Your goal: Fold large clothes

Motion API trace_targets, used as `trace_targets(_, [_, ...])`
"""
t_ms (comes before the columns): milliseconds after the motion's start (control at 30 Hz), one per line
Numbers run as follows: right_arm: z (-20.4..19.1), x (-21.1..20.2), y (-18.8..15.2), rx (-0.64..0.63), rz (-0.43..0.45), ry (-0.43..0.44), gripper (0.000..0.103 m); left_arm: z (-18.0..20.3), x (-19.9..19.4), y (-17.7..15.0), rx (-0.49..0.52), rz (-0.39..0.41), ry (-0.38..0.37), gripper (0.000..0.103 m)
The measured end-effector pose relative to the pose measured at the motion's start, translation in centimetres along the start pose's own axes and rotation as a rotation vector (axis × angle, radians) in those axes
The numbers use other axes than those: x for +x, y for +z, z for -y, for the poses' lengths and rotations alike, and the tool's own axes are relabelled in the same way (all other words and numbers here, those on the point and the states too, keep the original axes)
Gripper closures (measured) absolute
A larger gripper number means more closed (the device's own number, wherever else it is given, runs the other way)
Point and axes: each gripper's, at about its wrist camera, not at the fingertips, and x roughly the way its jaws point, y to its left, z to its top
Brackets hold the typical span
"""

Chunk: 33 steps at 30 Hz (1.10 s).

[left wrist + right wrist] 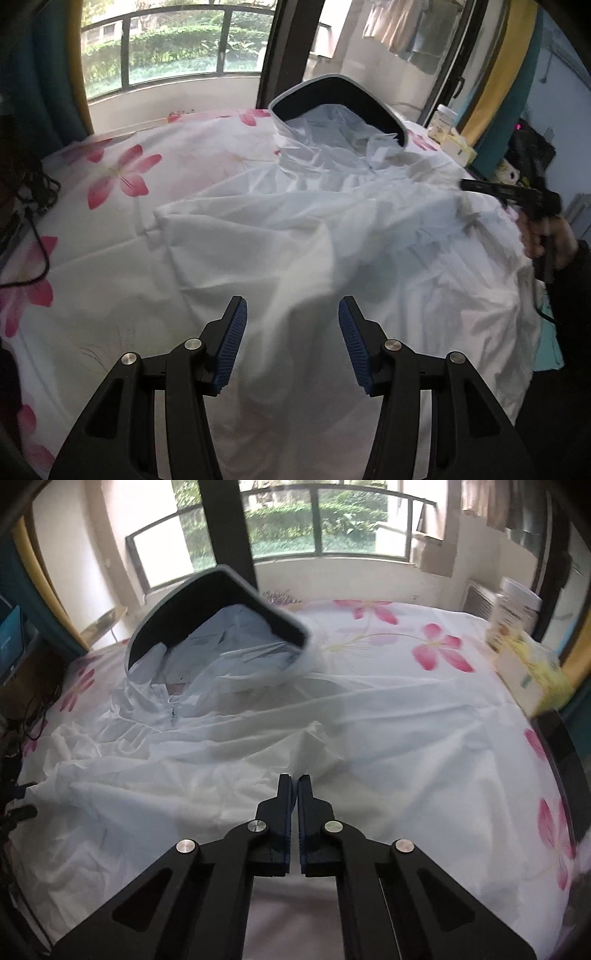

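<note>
A large white hooded jacket (332,229) lies spread and wrinkled on the flowered sheet (110,177). Its hood with a stiff dark brim (343,96) stands up at the far end. My left gripper (291,314) hangs open over the jacket's near part, and no cloth is between its blue pads (232,343). In the right wrist view the jacket (221,760) fills the middle and the brim (207,605) sits far left. My right gripper (294,781) is shut just above a fold, and no cloth shows between its jaws. It also appears as the right gripper (466,183) at the jacket's right edge, held by a hand (546,236).
A lidded jar (517,609) and a yellow-green pack (532,675) stand at the far right corner of the sheet. Dark cables (33,206) lie off the left edge. A window with railings (177,40) is behind. A lit screen (11,642) stands at the left.
</note>
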Motion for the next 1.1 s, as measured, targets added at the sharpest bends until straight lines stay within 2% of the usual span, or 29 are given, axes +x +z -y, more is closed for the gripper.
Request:
trace_targets(167, [1.3, -1.9, -2.5, 0.052, 0.018, 0.006, 0.101, 0.8, 1.2, -0.5, 0.013, -0.045, -0.002, 0.049])
trace_targets(233, [1.7, -2.4, -3.9, 0.083, 0.016, 0.017, 0.100, 1.5, 1.0, -1.0, 0.028, -0.037, -0.005, 0.049])
trace_targets(267, [1.8, -2.5, -4.3, 0.090, 0.012, 0.022, 0.100, 1.9, 0.8, -1.2, 0.041, -0.028, -0.002, 0.059])
trace_targets(300, [2.0, -2.6, -5.0, 0.097, 0.002, 0.024, 0.100, 2.1, 0.7, -1.5, 0.054, -0.029, 0.004, 0.077])
trace_targets(333, [2.1, -2.6, -5.6, 0.101, -0.011, 0.025, 0.100, 2.3, 0.6, -1.7, 0.060, -0.033, 0.011, 0.087])
trace_targets(433, [2.5, -2.4, -7.1, 0.100, -0.059, 0.003, 0.100, 2.6, -0.2, -2.5, 0.074, -0.034, 0.038, 0.088])
trace_targets(500, [2.9, -2.8, -7.2, 0.087, -0.058, -0.023, 0.099, 2.6, -0.8, -2.9, 0.073, -0.032, 0.049, 0.088])
trace_targets(533, [3.2, -3.0, -7.0, 0.084, -0.049, -0.030, 0.093, 2.6, -1.2, -3.0, 0.069, -0.028, 0.050, 0.088])
trace_targets(567, [3.5, -3.4, -6.4, 0.078, -0.031, -0.039, 0.078, 2.5, -1.5, -3.0, 0.064, -0.022, 0.048, 0.088])
trace_targets(600, [3.7, -3.7, -5.8, 0.072, -0.014, -0.041, 0.066, 2.4, -1.8, -3.0, 0.058, -0.014, 0.045, 0.088])
trace_targets(633, [3.8, -3.9, -5.2, 0.064, 0.001, -0.039, 0.045, 2.4, -2.1, -3.0, 0.052, -0.004, 0.043, 0.088])
trace_targets(667, [4.0, -4.1, -4.3, 0.051, 0.021, -0.033, 0.039, 2.3, -2.4, -2.9, 0.043, 0.010, 0.042, 0.088])
trace_targets(800, [3.4, -3.7, -1.1, -0.048, 0.089, 0.004, 0.039, 1.9, -1.8, -2.7, 0.015, 0.002, 0.070, 0.088])
trace_targets(900, [3.0, -1.1, 0.3, -0.098, 0.039, 0.066, 0.039, 1.5, -0.6, -2.6, -0.017, -0.021, 0.085, 0.086])
trace_targets(933, [2.8, -0.2, 0.4, -0.109, 0.015, 0.069, 0.039, 1.4, -0.3, -2.6, -0.028, -0.025, 0.083, 0.080])
trace_targets(1000, [2.1, 1.4, 0.3, -0.148, -0.032, 0.087, 0.040, 1.3, 0.1, -2.6, -0.044, -0.028, 0.076, 0.078])
trace_targets(1033, [1.6, 1.7, 0.1, -0.169, -0.039, 0.098, 0.048, 1.3, 0.2, -2.6, -0.045, -0.026, 0.072, 0.078])
trace_targets(1067, [1.2, 1.9, -0.1, -0.189, -0.044, 0.105, 0.075, 1.4, 0.2, -2.6, -0.046, -0.024, 0.069, 0.078])
trace_targets(1100, [0.8, 2.1, -0.3, -0.215, -0.056, 0.102, 0.088, 1.4, 0.2, -2.5, -0.046, -0.025, 0.068, 0.078])
